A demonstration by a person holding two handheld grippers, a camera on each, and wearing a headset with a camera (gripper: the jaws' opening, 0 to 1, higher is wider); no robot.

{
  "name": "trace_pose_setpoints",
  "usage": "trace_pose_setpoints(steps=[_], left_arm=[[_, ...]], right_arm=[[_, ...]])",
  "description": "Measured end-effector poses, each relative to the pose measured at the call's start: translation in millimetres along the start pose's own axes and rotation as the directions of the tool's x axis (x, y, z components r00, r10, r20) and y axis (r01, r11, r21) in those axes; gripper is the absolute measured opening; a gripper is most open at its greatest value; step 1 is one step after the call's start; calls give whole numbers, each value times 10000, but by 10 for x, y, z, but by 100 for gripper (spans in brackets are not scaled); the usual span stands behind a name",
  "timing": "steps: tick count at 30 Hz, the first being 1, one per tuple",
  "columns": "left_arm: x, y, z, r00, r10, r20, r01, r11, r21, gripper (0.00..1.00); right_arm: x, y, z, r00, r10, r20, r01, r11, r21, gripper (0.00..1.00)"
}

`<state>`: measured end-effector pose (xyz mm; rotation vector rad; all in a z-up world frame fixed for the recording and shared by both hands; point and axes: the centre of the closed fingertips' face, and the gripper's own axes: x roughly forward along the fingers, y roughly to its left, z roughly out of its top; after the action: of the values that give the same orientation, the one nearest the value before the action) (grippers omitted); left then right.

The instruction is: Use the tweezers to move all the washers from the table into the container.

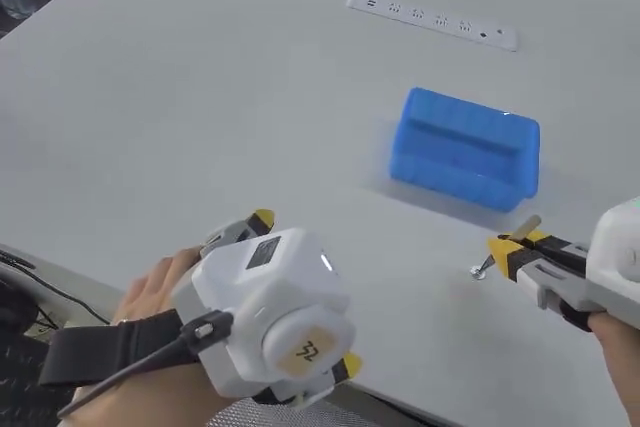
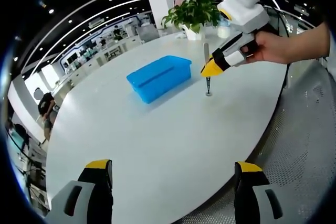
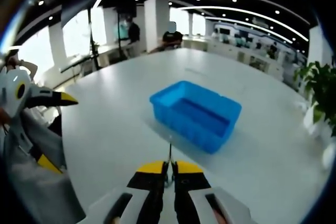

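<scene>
While the right gripper (image 3: 169, 167) is clamped on the slim metal tweezers (image 2: 208, 83), we see its yellow-tipped jaws drawn almost together around the shaft. The shaft stands close to upright in the left gripper view. The tweezers' lower tip meets the white table (image 1: 200, 97) just beside the blue rectangular plastic container (image 1: 465, 147), off the long wall that faces the person and toward that wall's right end. A small metal piece (image 1: 478, 270) lies at the tip (it is too small for us to tell whether it is a washer, or whether the tip grips it). The container sits flat on the table with its open side up.

We see the left gripper (image 2: 172, 165) with its jaws spread wide and nothing between them. It hangs over the table edge, well apart from the container, on the person's side and to the left. A white power strip (image 1: 432, 19) lies beyond the container's far wall.
</scene>
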<state>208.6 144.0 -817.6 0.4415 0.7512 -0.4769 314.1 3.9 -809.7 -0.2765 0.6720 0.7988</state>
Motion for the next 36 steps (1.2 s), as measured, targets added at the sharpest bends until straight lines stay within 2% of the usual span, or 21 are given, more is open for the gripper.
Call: trace_pose_setpoints(steps=[3, 12, 20, 30, 36], left_arm=[[1, -6, -1, 10000, -25, -10, 25, 10000, 23, 99], [-2, -15, 3, 10000, -65, 9, 65, 10000, 26, 99], [-5, -13, 6, 10000, -76, 10, 76, 10000, -1, 99], [-2, -9, 10, 10000, -90, 2, 90, 10000, 3, 99], [2, -14, 7, 9999, -117, -5, 117, 9999, 16, 99]], right_arm=[[-17, -9, 47, 10000, -29, 71, 29, 10000, -73, 2], [-150, -96, 438, 9960, -80, 895, 77, 10000, 42, 2], [-194, -179, 651, 9905, -288, 1348, 293, 9996, -20, 2], [-120, -264, 896, 9846, -336, 1717, 375, 9991, -199, 2], [3, -345, 1085, 9773, -485, 2061, 501, 9987, -28, 2]])
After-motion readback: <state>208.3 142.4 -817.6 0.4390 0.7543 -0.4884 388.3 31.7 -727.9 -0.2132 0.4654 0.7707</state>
